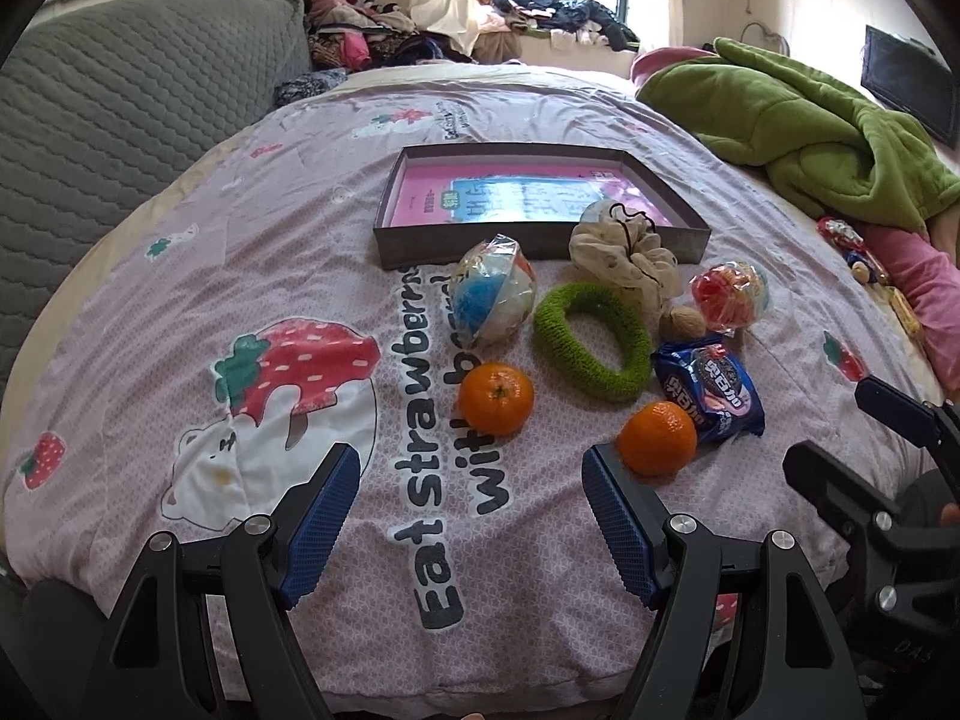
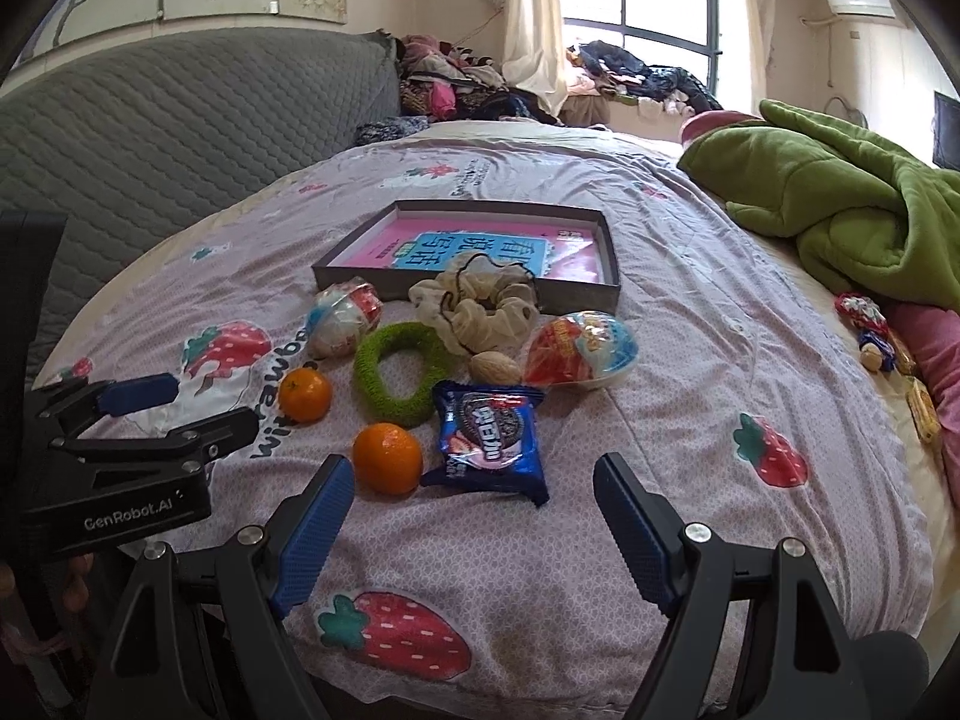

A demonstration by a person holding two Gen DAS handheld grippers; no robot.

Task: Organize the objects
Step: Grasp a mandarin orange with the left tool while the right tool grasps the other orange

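Observation:
On the bed lie two oranges (image 1: 496, 398) (image 1: 657, 437), a blue Oreo packet (image 1: 711, 391), a green knitted ring (image 1: 593, 348), a cream scrunchie (image 1: 624, 255), a walnut (image 1: 682, 323) and two wrapped toy eggs (image 1: 493, 291) (image 1: 729, 294). Behind them sits a shallow grey box (image 1: 540, 252) with a pink book inside. My left gripper (image 1: 471, 480) is open and empty, just short of the oranges. My right gripper (image 2: 474, 489) is open and empty, with the near orange (image 2: 387, 458) and Oreo packet (image 2: 489, 441) just ahead of it. The right gripper also shows at the left wrist view's right edge (image 1: 840, 438).
A green blanket (image 1: 810, 120) and pink bedding (image 1: 924, 288) lie at the right, with small wrapped snacks (image 2: 870, 330) beside them. A grey quilted headboard (image 1: 120, 120) stands at the left. Clothes are piled by the window (image 1: 540, 6).

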